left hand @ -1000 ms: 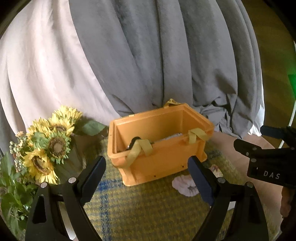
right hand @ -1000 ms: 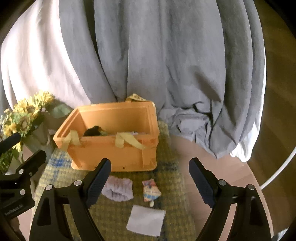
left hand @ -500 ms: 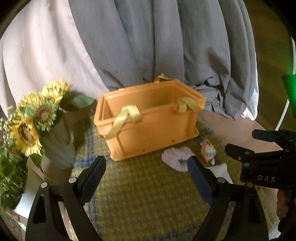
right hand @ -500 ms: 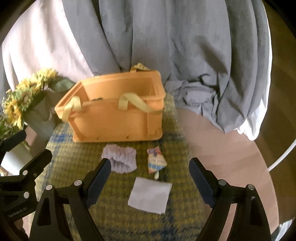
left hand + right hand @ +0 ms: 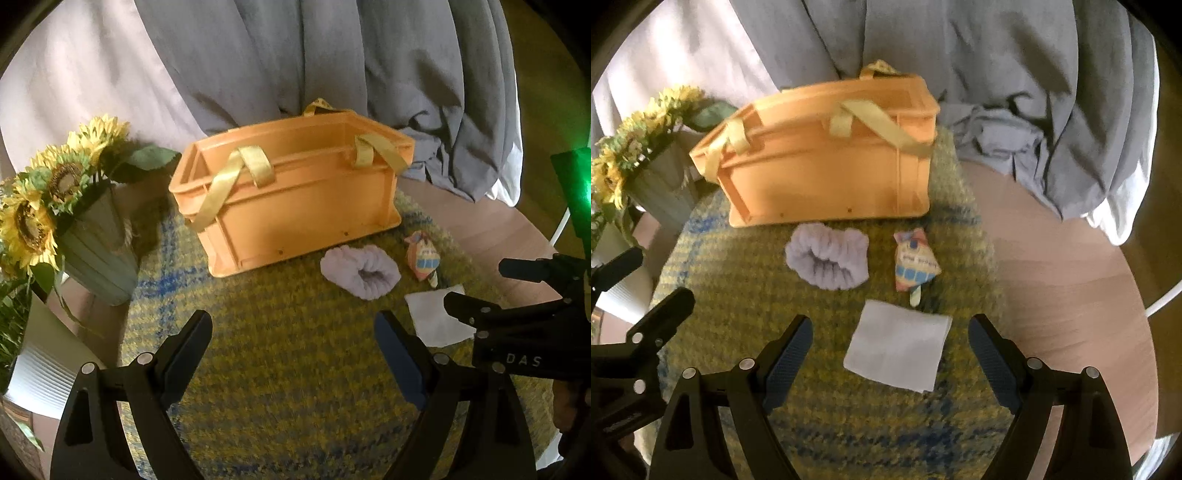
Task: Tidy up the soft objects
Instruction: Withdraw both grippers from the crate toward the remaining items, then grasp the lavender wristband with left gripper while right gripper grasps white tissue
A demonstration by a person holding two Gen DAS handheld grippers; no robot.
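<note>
An orange crate [image 5: 295, 199] [image 5: 827, 166] with yellow strap handles stands on a yellow-blue woven mat [image 5: 288, 369] [image 5: 849, 424]. In front of it lie a lilac fluffy scrunchie [image 5: 360, 271] [image 5: 829, 260], a small colourful plush [image 5: 423, 254] [image 5: 916, 260] and a folded white cloth [image 5: 434, 319] [image 5: 899, 345]. My left gripper [image 5: 291, 354] is open and empty over the mat, left of these items. My right gripper [image 5: 890, 362] is open and empty, just above the white cloth; it also shows in the left wrist view [image 5: 513, 291].
A grey vase of sunflowers [image 5: 62, 206] [image 5: 646, 158] stands left of the crate. Grey and white draped fabric [image 5: 332, 55] [image 5: 960, 55] hangs behind. The round wooden table [image 5: 1071, 277] extends right to its edge.
Both grippers have pulled back and tilted down; the crate now sits farther away and the scrunchie, plush and cloth have come into fuller view. Both grippers stay open.
</note>
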